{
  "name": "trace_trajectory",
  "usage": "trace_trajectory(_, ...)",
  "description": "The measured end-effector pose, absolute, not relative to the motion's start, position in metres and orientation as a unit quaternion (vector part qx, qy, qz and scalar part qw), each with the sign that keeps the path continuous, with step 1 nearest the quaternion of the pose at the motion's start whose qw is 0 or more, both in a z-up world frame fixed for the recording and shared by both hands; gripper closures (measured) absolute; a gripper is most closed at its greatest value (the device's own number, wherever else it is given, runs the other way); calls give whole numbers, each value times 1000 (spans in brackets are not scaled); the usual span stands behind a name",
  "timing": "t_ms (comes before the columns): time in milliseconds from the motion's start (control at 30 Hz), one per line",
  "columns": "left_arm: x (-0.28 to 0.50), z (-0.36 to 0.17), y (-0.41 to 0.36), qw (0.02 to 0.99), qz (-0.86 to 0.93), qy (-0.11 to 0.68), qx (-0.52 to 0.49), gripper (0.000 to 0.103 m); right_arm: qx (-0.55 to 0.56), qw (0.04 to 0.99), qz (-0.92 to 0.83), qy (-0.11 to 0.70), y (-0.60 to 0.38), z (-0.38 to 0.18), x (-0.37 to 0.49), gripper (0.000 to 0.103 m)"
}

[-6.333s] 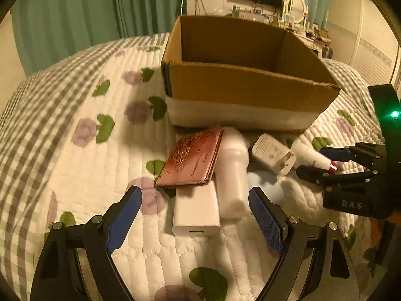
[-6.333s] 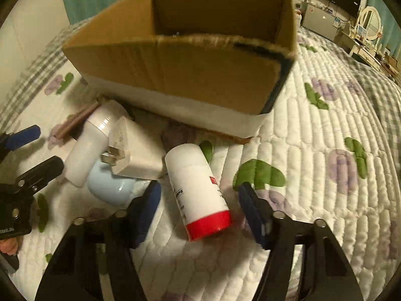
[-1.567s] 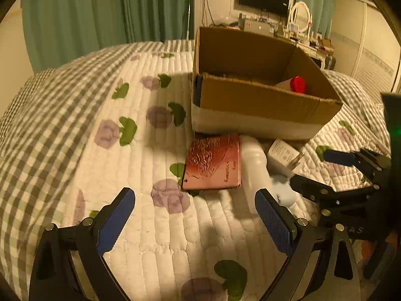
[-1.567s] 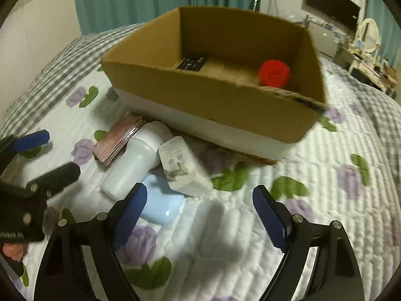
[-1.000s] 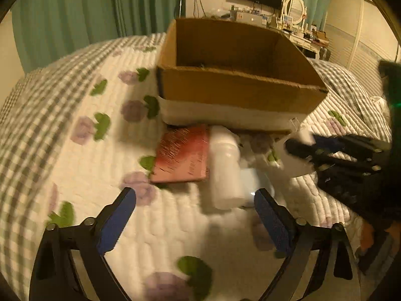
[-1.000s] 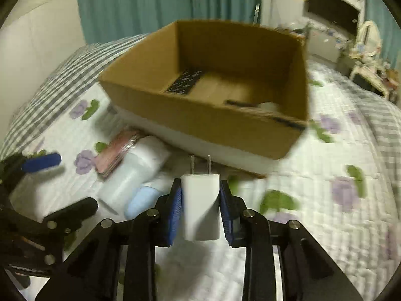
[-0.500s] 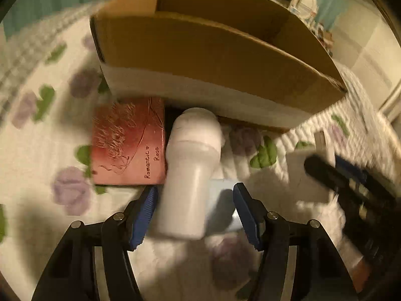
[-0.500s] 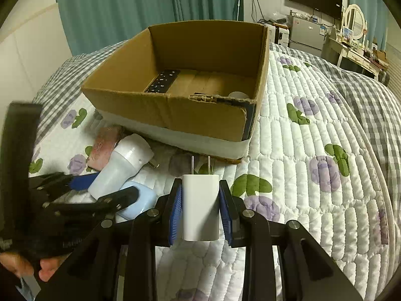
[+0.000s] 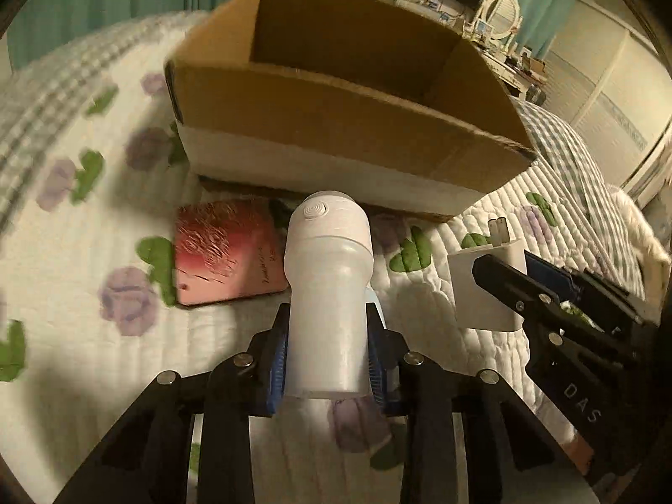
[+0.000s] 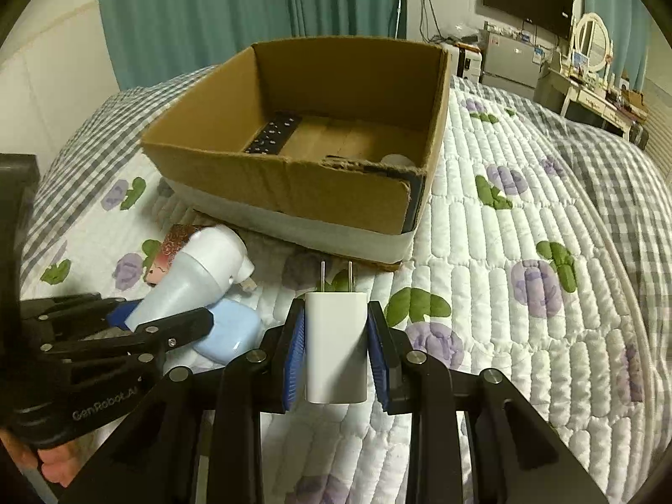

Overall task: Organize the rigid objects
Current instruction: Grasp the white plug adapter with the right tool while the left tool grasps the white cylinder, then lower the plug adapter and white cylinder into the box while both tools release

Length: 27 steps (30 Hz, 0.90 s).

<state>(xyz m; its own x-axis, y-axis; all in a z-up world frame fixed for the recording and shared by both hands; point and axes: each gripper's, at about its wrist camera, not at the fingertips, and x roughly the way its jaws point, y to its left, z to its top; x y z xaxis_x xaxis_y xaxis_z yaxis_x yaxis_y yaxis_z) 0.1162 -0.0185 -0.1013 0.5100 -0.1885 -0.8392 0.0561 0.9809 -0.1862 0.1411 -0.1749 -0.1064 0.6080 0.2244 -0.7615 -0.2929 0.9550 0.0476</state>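
My left gripper [image 9: 327, 361] is shut on a white plastic bottle [image 9: 329, 285], cap pointing toward the open cardboard box [image 9: 336, 117]. The bottle also shows in the right wrist view [image 10: 197, 277], tilted over a light blue case [image 10: 229, 332]. My right gripper [image 10: 336, 348] is shut on a white plug charger [image 10: 335, 344], prongs forward, held above the quilt in front of the box [image 10: 294, 185]. The charger also shows in the left wrist view [image 9: 483, 290]. A pink-red booklet [image 9: 222, 252] lies flat left of the bottle.
The box stands on a quilted bedspread [image 10: 525, 294] with purple flowers. Inside the box lie a black remote-like strip [image 10: 273, 132] and a white rounded object [image 10: 397, 161]. Green curtains [image 10: 231, 12] and a dresser with a mirror [image 10: 592, 46] stand behind the bed.
My left gripper has closed on the white bottle and tipped it up off the quilt. My right gripper still holds the charger in much the same place.
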Motion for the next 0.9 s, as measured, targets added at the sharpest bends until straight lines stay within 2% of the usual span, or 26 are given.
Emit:
trace_trajectory(267, 97, -49, -14, 903, -50, 427, -8, 71, -49, 909, 148, 386, -174, -67, 124, 76)
trace_trajectory(467, 104, 0, -22, 924, -49, 378, 14, 71, -63, 927, 143, 340, -176, -12, 118, 76)
trace_trajectory(733, 151, 51, -27, 948, -47, 313, 21, 71, -77, 948, 142, 274, -176, 61, 144, 76)
trace_trajectory(900, 203, 43, -32, 946, -43, 319, 26, 71, -62, 952, 143, 265, -177, 70, 182, 76)
